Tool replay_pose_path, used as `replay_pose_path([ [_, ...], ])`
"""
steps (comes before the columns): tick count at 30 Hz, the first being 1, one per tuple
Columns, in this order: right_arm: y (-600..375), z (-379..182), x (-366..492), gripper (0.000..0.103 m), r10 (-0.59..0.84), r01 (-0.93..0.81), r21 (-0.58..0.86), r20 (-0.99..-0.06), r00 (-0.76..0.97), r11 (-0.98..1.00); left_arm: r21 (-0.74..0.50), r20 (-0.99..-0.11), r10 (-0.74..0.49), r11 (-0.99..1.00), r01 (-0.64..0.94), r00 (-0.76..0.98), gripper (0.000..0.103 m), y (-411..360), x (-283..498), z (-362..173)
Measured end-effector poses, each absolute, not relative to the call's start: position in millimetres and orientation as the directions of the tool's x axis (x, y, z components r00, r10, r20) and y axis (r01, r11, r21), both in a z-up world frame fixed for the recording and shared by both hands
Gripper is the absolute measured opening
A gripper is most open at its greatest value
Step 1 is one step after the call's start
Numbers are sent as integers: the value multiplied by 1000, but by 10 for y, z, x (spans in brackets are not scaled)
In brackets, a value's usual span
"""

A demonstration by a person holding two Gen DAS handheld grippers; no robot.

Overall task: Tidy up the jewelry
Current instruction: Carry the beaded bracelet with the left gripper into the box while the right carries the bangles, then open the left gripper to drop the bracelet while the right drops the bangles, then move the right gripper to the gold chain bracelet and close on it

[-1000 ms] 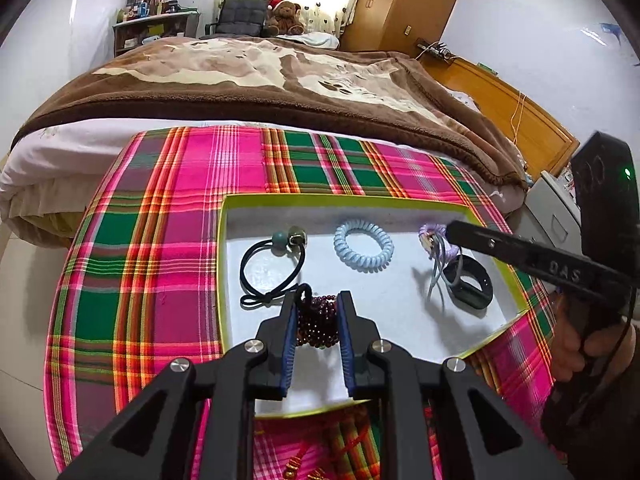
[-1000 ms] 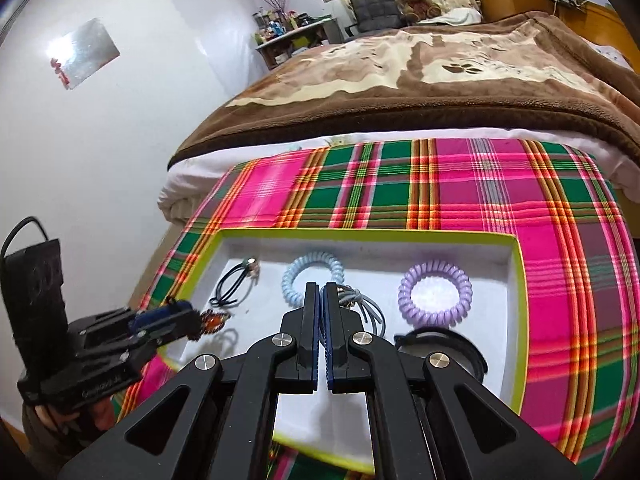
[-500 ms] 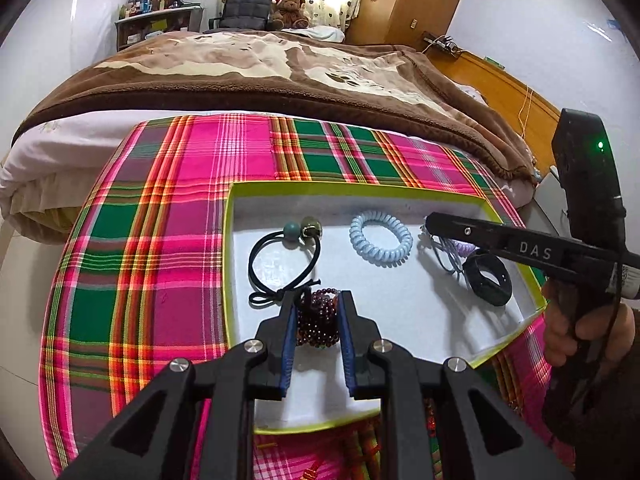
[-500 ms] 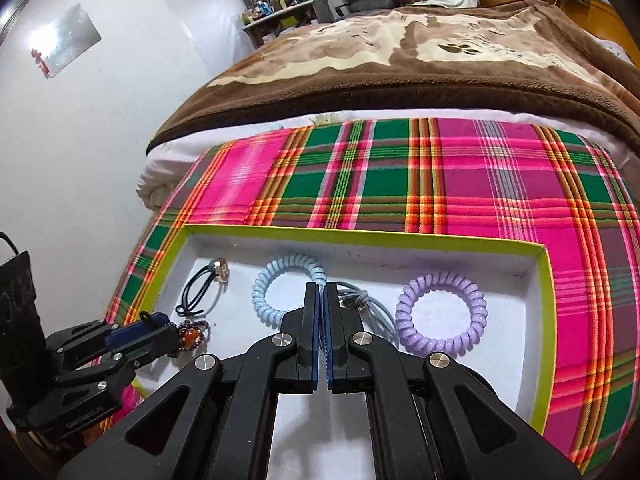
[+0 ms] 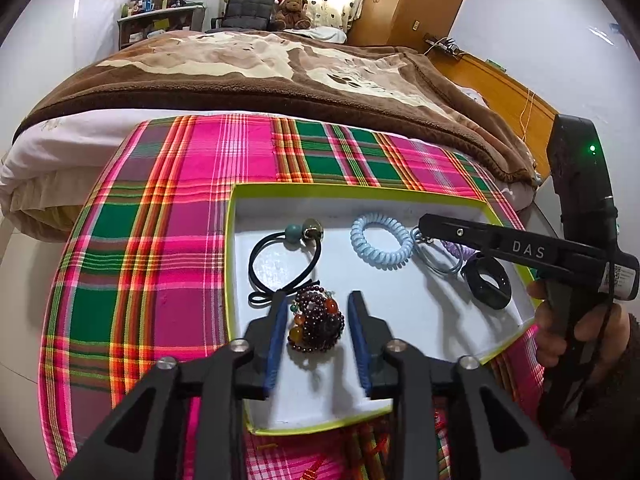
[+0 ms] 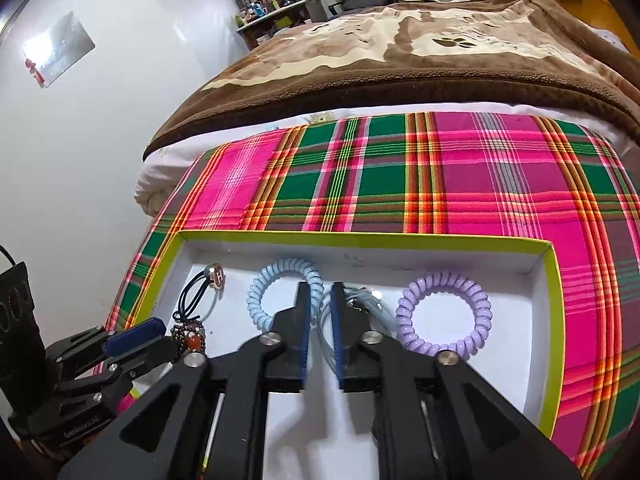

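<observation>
Left hand-held gripper (image 5: 319, 322) spread wide, dark bead bracelet (image 5: 316, 326) lying loose btwn its fingers on the tray (image 5: 400, 194) floor. Right hand-held gripper (image 6: 320, 316) parted a little, nothing pinched, grey-blue cord loop (image 6: 362, 300) just ahead; lilac coil tie (image 6: 442, 314) to its right, blue coil tie (image 6: 280, 288) left.

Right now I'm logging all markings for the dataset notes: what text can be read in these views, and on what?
"DAS": white letters on the right gripper arm.
"H": on the round charm of the black hair tie in the tray.
Small embossed text on the left gripper body: too blurred.
White sticker on the right gripper: unreadable.
</observation>
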State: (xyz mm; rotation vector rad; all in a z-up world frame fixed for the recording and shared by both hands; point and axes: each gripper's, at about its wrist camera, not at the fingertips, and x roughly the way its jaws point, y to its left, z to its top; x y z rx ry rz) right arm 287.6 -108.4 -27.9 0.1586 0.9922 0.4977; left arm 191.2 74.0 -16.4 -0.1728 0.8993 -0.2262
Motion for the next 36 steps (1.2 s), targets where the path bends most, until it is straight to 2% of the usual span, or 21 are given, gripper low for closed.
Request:
replay_pose_path([
  [9, -1090, -246, 2836, 12, 465, -328, 342, -758, 458, 881, -255, -746, -279, 958, 128, 604, 36, 733, 1888, -120],
  [13, -1116, -164, 2753, 12, 468, -336, 338, -745, 475, 879, -246, -738, -269, 961, 123, 619, 42, 741, 1812, -49],
  [18, -1129, -48, 2616, 16, 454, -348, 309, -736, 503, 885, -251, -723, -273, 960, 127, 635, 43, 745, 1675, 54],
  [22, -1162, 65, 2437, 37, 453, -365, 290, -721, 524, 885, -253, -708, -271, 959, 125, 652, 46, 763, 1536, 144],
  [23, -1171, 99, 2380, 39, 454, -372, 285, -716, 530, 883, -253, -705, -271, 959, 124, 655, 46, 770, 1493, 164],
  [36, -1369, 250, 1652, 39, 416, -365, 228, -684, 599, 902, -273, -681, -267, 957, 103, 682, 46, 865, 1015, 207],
])
